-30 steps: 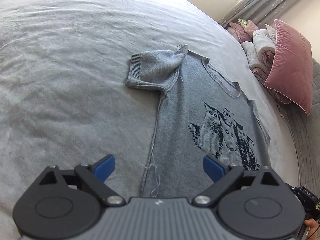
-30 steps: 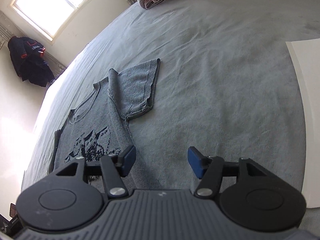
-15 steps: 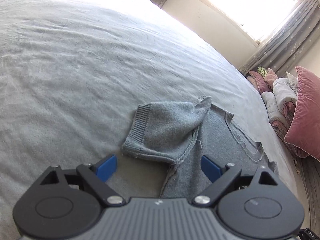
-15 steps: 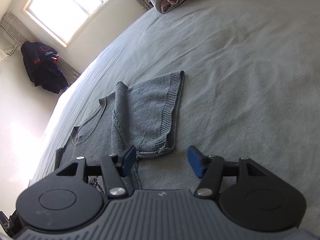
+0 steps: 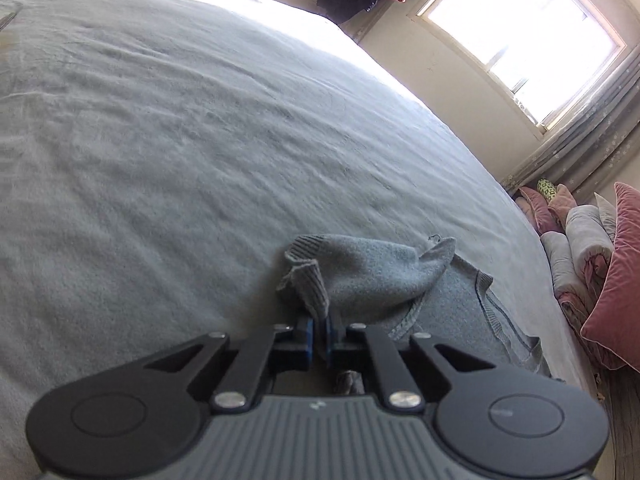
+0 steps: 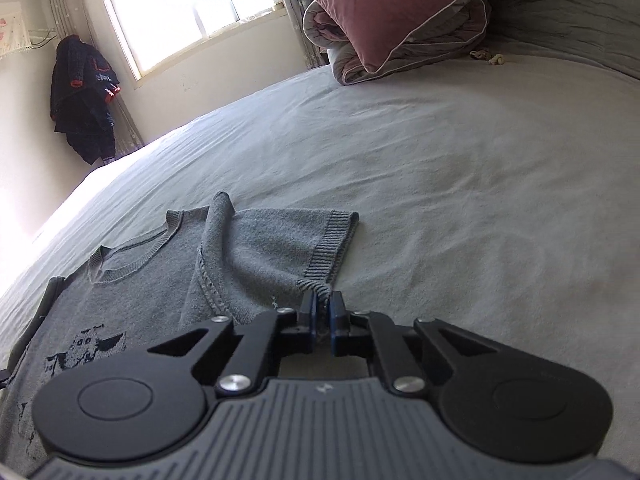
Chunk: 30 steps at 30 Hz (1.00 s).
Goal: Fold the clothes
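A grey knitted short-sleeved sweater (image 6: 168, 292) lies flat on the wide grey bed cover (image 6: 460, 184). The left gripper (image 5: 317, 334) pinches one sweater sleeve's ribbed cuff (image 5: 310, 284). The right gripper (image 6: 323, 316) pinches the other sleeve's ribbed cuff (image 6: 330, 252).

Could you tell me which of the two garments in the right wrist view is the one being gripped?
The grey knitted sweater spread on the bed, pinched at its sleeve cuff by the right gripper; the dark jacket hangs untouched on the far wall.
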{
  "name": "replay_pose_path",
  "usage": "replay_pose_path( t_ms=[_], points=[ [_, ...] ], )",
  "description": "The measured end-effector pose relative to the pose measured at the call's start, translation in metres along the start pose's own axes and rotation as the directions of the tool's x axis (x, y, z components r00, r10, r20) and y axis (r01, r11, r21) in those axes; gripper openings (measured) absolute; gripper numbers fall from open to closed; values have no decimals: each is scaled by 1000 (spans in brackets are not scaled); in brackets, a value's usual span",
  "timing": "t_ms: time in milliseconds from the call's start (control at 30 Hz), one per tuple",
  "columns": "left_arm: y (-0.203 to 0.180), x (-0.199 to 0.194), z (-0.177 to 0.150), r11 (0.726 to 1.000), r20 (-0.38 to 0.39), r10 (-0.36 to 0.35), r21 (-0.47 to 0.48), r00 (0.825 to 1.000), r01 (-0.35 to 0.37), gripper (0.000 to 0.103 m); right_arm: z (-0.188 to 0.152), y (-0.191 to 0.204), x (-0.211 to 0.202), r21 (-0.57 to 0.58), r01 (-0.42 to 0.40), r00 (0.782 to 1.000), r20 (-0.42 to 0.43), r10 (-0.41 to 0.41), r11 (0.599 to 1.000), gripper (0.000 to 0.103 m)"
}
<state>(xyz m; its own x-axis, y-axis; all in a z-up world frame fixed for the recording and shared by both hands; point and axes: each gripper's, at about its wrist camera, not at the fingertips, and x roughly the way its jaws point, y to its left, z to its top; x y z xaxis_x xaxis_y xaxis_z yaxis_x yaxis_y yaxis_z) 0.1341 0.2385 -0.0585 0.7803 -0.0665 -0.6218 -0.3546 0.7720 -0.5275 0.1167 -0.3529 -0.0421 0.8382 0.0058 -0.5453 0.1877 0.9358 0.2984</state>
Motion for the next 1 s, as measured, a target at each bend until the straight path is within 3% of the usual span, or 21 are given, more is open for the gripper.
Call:
replay_pose_path(
  t_ms=[67,167,233,267,300,367,433,533,633,767,867,1000],
  points=[
    [7,2,5,1000,3,-4,-31,1000,4,4,8,-11,-3,-7,44,998,35,-44,999,0],
    [14,4,7,997,-7,-17,-75,1000,16,5,12,-28,-3,36,67,997,46,-69,997,0],
    [10,2,6,997,-27,-23,-73,999,21,8,13,-36,0,101,25,1000,2,-26,995,4],
    [8,1,6,997,-40,-25,-74,999,22,16,14,-36,0,139,1,1000,-14,1,990,14],
    [7,-1,6,996,-56,-44,-77,997,39,22,14,-34,-2,166,-26,999,-30,32,986,14],
    [6,-7,6,993,-86,-90,-88,992,83,48,14,-26,-9,209,-80,993,-63,95,975,14],
    [4,-12,4,991,-113,-120,-81,986,111,49,12,-21,-11,237,-121,984,-101,148,964,20],
    [2,-16,-3,990,-160,-137,-45,977,132,50,7,-14,-16,275,-178,963,-150,225,945,54],
    [4,-16,-10,990,-196,-140,-18,970,139,49,2,-17,-17,345,-235,930,-190,313,909,54],
    [9,-23,-14,986,-239,-161,9,957,168,46,-8,-19,-18,352,-201,917,-261,302,914,54],
    [10,-30,-21,983,-269,-158,51,950,178,41,-15,-18,-25,299,-185,922,-277,271,936,41],
    [3,-34,-32,974,-290,-133,141,948,180,30,-21,-12,-32,251,-190,928,-269,257,949,41]
  ],
)
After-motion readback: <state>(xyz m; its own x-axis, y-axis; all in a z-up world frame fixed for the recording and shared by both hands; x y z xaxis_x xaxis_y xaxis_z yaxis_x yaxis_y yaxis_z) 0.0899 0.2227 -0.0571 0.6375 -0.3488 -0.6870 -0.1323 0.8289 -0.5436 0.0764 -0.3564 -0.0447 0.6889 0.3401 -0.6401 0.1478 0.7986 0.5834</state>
